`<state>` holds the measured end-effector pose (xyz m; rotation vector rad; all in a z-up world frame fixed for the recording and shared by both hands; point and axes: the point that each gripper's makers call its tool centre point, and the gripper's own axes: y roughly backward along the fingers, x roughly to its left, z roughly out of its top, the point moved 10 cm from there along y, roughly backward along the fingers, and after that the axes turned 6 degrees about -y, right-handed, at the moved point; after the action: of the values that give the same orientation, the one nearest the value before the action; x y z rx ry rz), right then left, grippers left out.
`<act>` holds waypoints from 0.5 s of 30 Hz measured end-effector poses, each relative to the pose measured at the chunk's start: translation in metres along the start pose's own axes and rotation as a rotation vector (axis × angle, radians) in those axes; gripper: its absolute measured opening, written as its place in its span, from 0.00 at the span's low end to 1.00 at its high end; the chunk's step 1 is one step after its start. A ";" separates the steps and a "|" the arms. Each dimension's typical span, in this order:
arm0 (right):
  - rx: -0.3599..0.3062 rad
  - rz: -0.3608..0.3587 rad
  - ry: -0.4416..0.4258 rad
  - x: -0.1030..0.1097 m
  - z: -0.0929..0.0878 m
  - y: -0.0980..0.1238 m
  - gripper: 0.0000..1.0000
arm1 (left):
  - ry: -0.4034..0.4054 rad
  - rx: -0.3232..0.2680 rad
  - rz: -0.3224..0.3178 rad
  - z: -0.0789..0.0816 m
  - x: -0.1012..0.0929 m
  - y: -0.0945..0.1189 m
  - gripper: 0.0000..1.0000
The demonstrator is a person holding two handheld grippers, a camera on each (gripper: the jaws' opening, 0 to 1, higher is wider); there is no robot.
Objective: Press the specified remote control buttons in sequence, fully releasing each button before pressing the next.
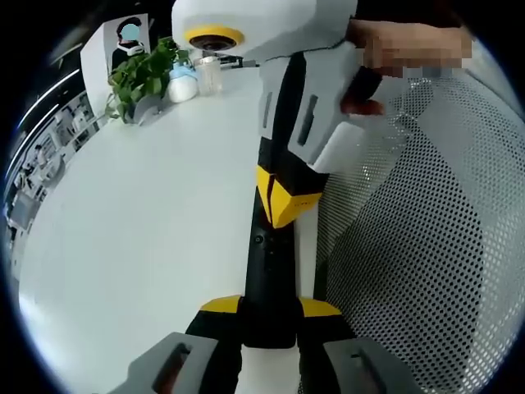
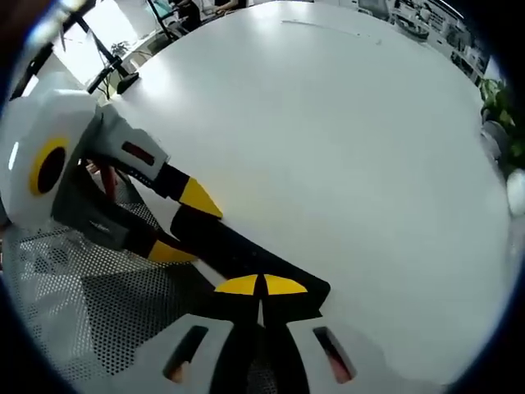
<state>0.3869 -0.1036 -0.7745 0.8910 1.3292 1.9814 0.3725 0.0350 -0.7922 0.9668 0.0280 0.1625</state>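
Note:
A long black remote control (image 1: 264, 263) runs up from between the yellow tips of my left gripper (image 1: 271, 308), which is shut on its near end. My right gripper (image 1: 284, 199) comes down from the top with a hand on it. Its yellow tips are together and rest on the remote's far half. In the right gripper view, the right gripper (image 2: 261, 286) is shut, with its tips against the black remote (image 2: 234, 250). The left gripper (image 2: 184, 223) clamps the remote's other end from the left. The buttons are hidden.
A wide white table (image 1: 148, 205) spreads to the left. A grey perforated mesh surface (image 1: 426, 246) lies to the right of the remote, seen also (image 2: 74, 287). A potted plant (image 1: 143, 78) and small white containers (image 1: 184, 82) stand at the table's far edge.

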 end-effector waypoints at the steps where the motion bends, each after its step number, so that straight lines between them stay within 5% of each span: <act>1: -0.002 0.000 0.004 -0.001 0.000 0.000 0.00 | -0.001 0.000 0.000 0.000 0.000 0.000 0.24; 15: -0.009 0.012 0.029 -0.002 0.000 0.002 0.00 | 0.011 -0.014 0.005 -0.001 0.000 0.000 0.24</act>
<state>0.3876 -0.1059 -0.7732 0.8711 1.3334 2.0147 0.3722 0.0362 -0.7927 0.9517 0.0345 0.1724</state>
